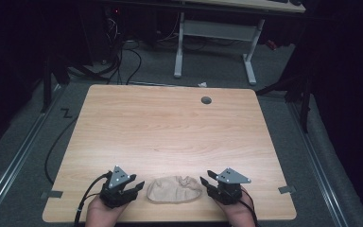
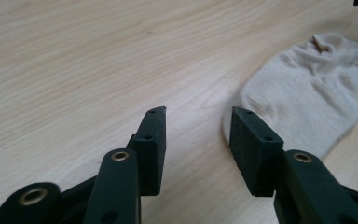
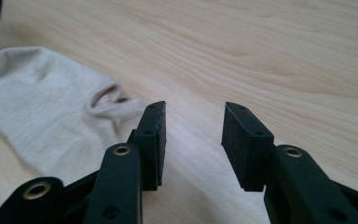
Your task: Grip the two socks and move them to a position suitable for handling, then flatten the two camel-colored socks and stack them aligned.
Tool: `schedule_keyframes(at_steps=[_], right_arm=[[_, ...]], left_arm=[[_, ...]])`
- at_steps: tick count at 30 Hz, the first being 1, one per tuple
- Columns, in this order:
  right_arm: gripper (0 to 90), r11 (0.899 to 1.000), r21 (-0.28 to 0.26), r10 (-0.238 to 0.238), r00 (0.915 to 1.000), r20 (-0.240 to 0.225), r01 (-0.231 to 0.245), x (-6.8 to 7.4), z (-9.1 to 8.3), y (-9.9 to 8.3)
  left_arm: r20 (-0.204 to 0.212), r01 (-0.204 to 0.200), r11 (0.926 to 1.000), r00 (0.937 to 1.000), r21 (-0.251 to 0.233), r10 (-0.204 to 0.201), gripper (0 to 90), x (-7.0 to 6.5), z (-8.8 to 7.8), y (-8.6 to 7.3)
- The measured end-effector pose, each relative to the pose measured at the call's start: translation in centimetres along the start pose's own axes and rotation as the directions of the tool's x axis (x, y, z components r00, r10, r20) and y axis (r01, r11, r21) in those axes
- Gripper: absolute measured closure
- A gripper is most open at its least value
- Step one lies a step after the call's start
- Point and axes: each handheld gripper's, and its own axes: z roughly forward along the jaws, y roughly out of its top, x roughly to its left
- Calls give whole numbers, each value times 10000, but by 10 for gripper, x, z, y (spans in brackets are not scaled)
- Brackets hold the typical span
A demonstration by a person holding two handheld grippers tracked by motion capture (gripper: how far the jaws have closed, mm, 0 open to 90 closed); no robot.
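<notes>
From the high view, a beige sock (image 1: 175,189) lies flat near the front edge of the wooden worktop (image 1: 170,127), between the left gripper (image 1: 133,187) and the right gripper (image 1: 207,183), each just beside one end of it; both forearms come in low from the bottom edge, hands wrapped round the gripper bodies, jaws pointing inward toward the sock. Whatever is done to it next, a good grip would likely mean coming in low and level, so that one pad slides under the fabric's edge. In the left gripper view, the left gripper (image 2: 198,133) has its jaws apart with bare wood between them; the sock (image 2: 312,93) sits ahead and to the right, its rounded end near the right-hand pad, which looks clear of it. In the right gripper view, the right gripper (image 3: 195,128) also stands wide with nothing between the pads; the sock (image 3: 46,107) lies to the left, its puckered opening next to the left-hand pad, so a small sideways shift would probably centre the cuff.
</notes>
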Motion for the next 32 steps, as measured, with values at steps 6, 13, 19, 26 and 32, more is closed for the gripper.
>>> schedule_keyframes(at_steps=[6,13,19,26,32], right_arm=[[574,9985,-443,357,9956,863,-319,-22,-2,-4],[562,9948,-447,975,9796,1755,-910,-54,1,-11],[561,9915,-409,1291,9695,2081,-1233,-66,-7,-23],[560,9920,-404,1257,9699,2085,-1199,-65,-7,-20],[556,9941,-351,1080,9742,1982,-1030,-59,-6,-17]], left_arm=[[-325,-111,9999,9994,-127,107,533,22,-5,2],[-1538,412,9991,9873,19,-404,505,72,-2,0],[-1668,872,9960,9819,-198,-893,502,82,-2,2],[-1412,472,9988,9888,-124,-485,495,70,-1,2],[-1211,146,9998,9925,-146,-162,490,60,-7,2]])
